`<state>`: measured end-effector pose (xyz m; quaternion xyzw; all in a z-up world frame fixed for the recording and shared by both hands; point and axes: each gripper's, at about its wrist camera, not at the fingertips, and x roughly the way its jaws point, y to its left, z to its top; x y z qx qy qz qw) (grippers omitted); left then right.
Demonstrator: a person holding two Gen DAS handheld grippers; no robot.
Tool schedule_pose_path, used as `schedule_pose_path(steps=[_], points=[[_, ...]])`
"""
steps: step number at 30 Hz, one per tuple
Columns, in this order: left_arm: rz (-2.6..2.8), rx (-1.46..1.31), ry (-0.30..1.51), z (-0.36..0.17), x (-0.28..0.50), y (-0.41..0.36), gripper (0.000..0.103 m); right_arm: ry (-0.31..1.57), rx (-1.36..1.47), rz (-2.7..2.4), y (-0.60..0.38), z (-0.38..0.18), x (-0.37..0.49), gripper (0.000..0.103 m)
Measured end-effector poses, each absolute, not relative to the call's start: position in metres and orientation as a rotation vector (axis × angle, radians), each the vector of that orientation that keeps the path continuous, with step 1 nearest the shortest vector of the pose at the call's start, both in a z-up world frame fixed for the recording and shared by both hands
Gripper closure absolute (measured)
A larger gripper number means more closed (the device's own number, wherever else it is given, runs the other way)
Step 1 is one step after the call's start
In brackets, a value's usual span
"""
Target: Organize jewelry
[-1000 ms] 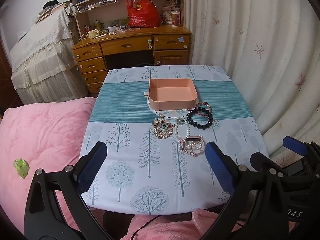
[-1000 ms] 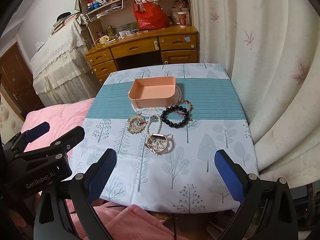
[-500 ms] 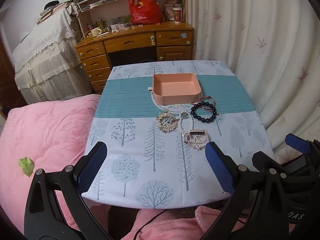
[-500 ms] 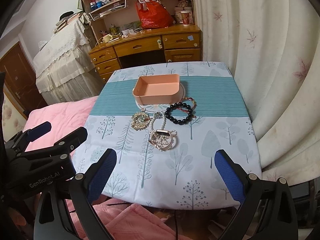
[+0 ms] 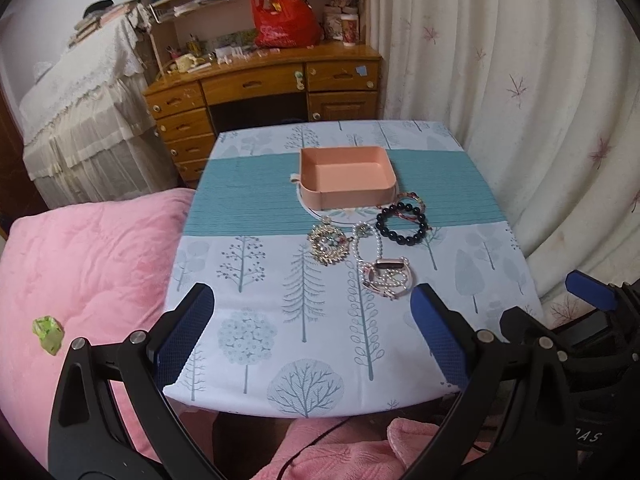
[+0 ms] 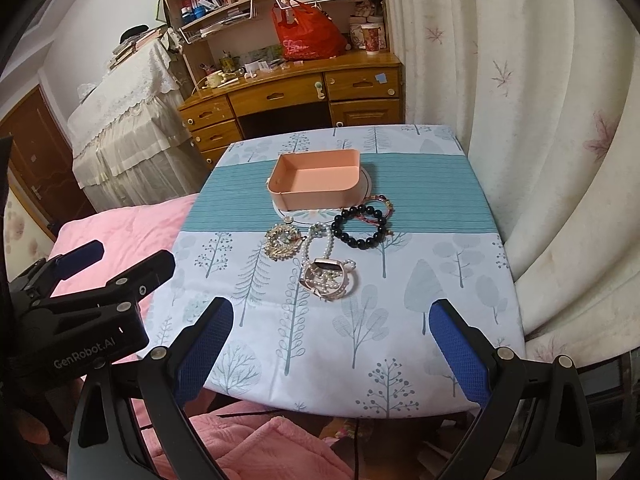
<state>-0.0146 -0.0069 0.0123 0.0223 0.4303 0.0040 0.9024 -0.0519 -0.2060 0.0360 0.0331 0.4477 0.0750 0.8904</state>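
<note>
Nearest, left tool (image 5: pixel 312 330) and right tool (image 6: pixel 330 338) released, holding nothing, at the tabletop (image 5: pixel 256 344) edge. Beyond, tangled pearl necklace (image 6: pixel 329 276), gold brooch (image 6: pixel 282 241), black bead bracelet (image 6: pixel 360 227). Farthest, empty pink tray (image 6: pixel 316 182). Best lifted singly, nearest first, avoiding snags.

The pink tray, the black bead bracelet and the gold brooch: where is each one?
pink tray (image 5: pixel 352 199), left wrist view, on its near outer wall.
black bead bracelet (image 6: pixel 361 243), right wrist view, on its nearest beads.
gold brooch (image 5: pixel 327 241), left wrist view, on its middle.
</note>
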Motion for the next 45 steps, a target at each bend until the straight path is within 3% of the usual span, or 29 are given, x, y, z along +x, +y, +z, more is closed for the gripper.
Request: schedule_pose_path(steps=[11, 18, 27, 33, 39, 45], points=[[-0.081, 0.02, 0.93, 0.001, 0.039, 0.015, 0.005, 0.88, 0.063, 0.129, -0.19, 0.039, -0.013, 0.003], [-0.275, 0.082, 0.957, -0.034, 0.081, 0.031, 0.005, 0.793, -0.121, 0.106, -0.15, 0.031, 0.012, 0.003], [-0.431, 0.27, 0.992, -0.128, 0.133, 0.012, 0.005, 0.914, -0.507, 0.127, -0.093, -0.075, 0.03, 0.003], [-0.368, 0.225, 1.045, -0.192, 0.172, 0.006, 0.005, 0.978, -0.543, 0.196, -0.083, -0.165, 0.037, 0.003], [-0.367, 0.248, 1.03, -0.227, 0.195, -0.001, 0.006, 0.975, -0.476, 0.14, -0.094, -0.218, 0.071, 0.003], [-0.397, 0.241, 1.037, -0.24, 0.198, -0.015, 0.023, 0.989, -0.333, 0.226, -0.114, -0.234, 0.087, 0.003]])
